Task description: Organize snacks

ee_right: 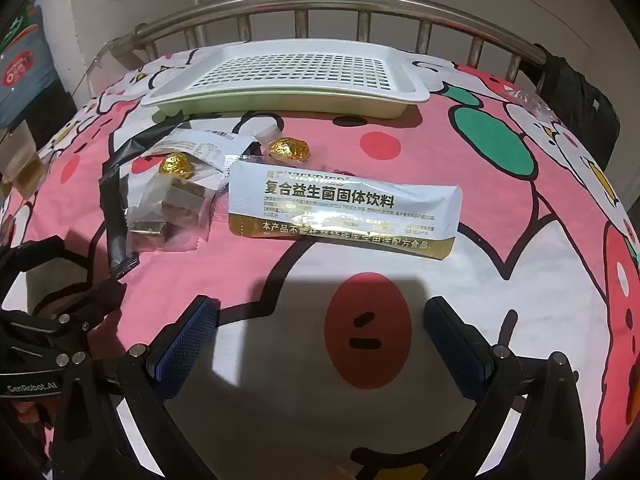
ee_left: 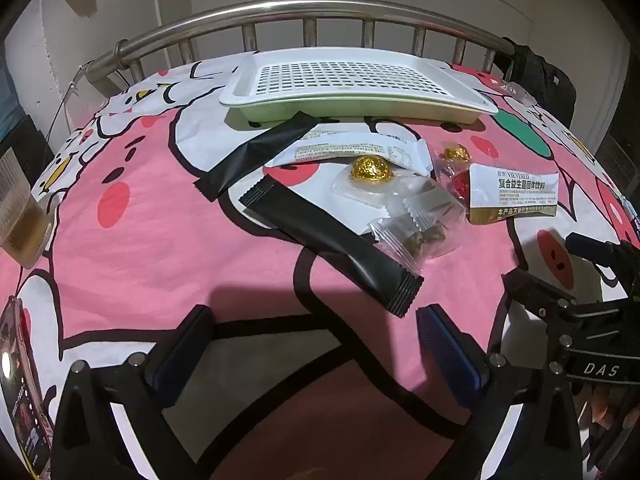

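Far left of the left wrist view, a clear plastic cup (ee_left: 18, 216) of amber liquid sits at the edge of the pink cartoon bedsheet (ee_left: 132, 248), well apart from the snacks. Moving in, the left gripper (ee_left: 316, 340) hangs low over the sheet, jaws spread as wide as they go, blue pads showing, nothing between them, just bare fabric. Just ahead of it lies a long black sachet (ee_left: 332, 246), slanting away toward the upper left, and a second black sachet (ee_left: 256, 158) lies beyond it, one end tucked near the tray. The white slotted tray (ee_left: 360, 100) sits at the far side against the metal bed rail (ee_left: 280, 10), and nothing is in it. In the middle of the pile there is a white printed packet (ee_left: 352, 154) lying flat, a gold foil ball (ee_left: 370, 168) in a clear wrapper just in front of it, and small clear packets (ee_left: 412, 224) of brownish pieces resting on the near black sachet. Further right, another gold foil sweet (ee_left: 456, 154), something red beside it, then the white-and-gold drink-mix packet (ee_right: 344, 212), lying flat and nearest to the right gripper (ee_right: 320, 340). That gripper too is fully spread and holding nothing, poised over a red spot on the sheet, short of the packet. At the far right edge, a dark garment (ee_right: 576, 92) drapes over the rail.
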